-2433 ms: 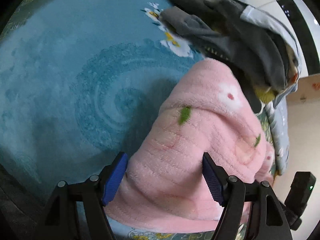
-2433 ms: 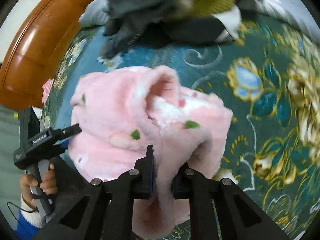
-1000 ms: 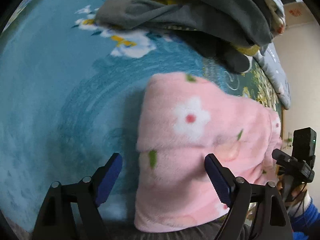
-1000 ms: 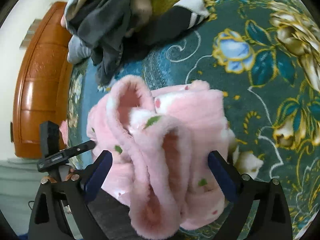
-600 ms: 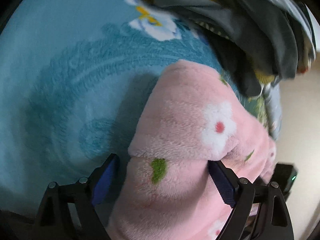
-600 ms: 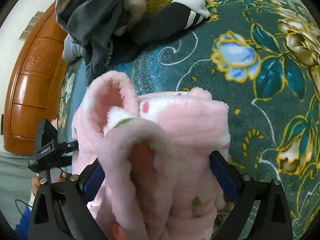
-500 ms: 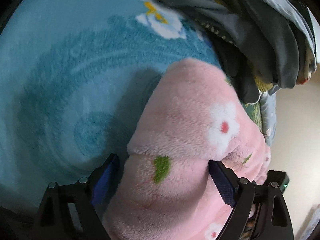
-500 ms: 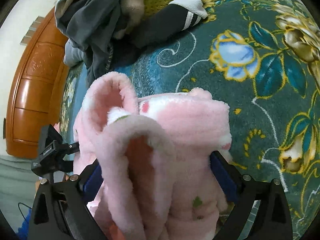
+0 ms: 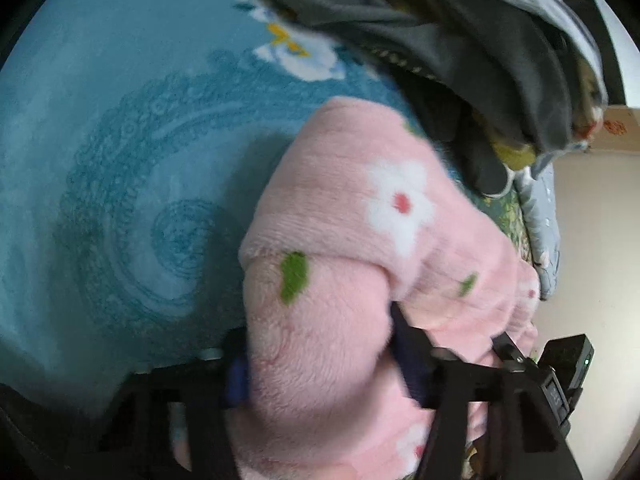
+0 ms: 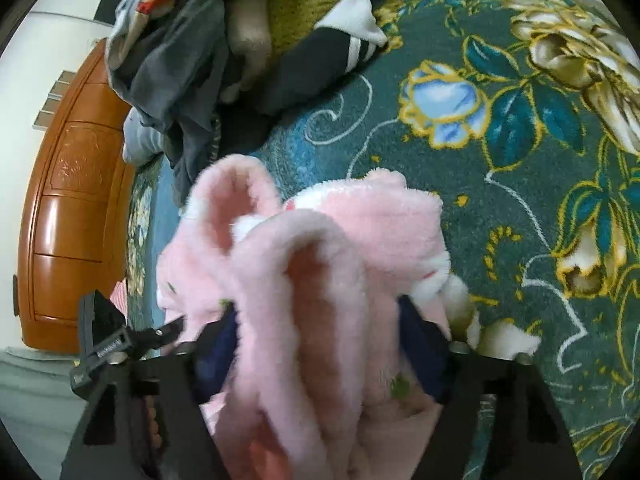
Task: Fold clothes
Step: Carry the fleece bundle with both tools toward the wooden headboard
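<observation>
Grippers left (image 9: 320, 364) and right (image 10: 320, 344) each pinch thick folds of pink floral fleece garment (image 9: 360, 216), jaws part-closed, bundling it for lifting.

Floral blanket (image 10: 520, 208) beside wooden headboard (image 10: 76, 216).
</observation>
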### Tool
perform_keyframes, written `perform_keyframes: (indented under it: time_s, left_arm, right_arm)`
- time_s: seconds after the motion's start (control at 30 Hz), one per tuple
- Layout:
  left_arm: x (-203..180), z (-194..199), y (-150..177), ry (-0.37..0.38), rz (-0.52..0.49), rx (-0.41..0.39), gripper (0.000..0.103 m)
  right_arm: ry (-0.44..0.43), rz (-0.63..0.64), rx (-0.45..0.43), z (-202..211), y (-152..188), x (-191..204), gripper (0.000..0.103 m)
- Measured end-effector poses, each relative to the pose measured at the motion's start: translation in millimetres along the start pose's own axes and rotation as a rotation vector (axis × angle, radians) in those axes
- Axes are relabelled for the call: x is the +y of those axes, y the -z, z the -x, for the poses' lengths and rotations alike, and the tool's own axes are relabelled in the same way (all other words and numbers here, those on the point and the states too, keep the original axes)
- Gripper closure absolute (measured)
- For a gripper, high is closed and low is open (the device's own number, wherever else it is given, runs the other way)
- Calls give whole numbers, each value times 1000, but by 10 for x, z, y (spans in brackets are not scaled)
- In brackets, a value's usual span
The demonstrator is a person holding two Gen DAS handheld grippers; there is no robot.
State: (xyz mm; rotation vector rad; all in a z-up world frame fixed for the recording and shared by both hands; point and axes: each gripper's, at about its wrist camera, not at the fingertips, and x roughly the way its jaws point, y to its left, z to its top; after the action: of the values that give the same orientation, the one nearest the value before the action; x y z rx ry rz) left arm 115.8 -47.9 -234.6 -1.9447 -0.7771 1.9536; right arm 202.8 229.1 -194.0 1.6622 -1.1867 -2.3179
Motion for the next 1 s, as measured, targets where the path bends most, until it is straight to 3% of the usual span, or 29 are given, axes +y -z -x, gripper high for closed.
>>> perform_keyframes:
  time_s: [0.1,0.2,0.4,0.5,0.57,0.63,0.77,0.9,1.0]
  left_arm:
    - [-33,35,45,16,-14,-10,56]
    - [-6,131,77,86,1,-39,57]
    - [-14,394,49,214,0,-112,59]
    - [134,619,19,326,44,-174,59]
    - [308,810,-8,370,76,-226,59]
    - [511,1010,-56,395,109,-277,59]
    - [1142,1590,-180,424,206,-445,59]
    - [1845,2141,-308,351,291,-597,59]
    - [2299,2329,-424,326,383,-661,59]
  right_arm:
    - [2,4,-2,69,28,56,47]
    - [23,-2,14,152,22,152,51]
    - [14,120,6,392,-112,689,52]
    - [34,298,0,468,-156,1255,52]
    - [44,424,3,463,-172,1684,52]
    - [1,515,18,369,-192,2137,52]
    - [-82,668,83,-56,-256,3025,52]
    - [-131,786,206,-801,-211,3851,52]
    - [-161,874,309,-1409,-151,4478,52]
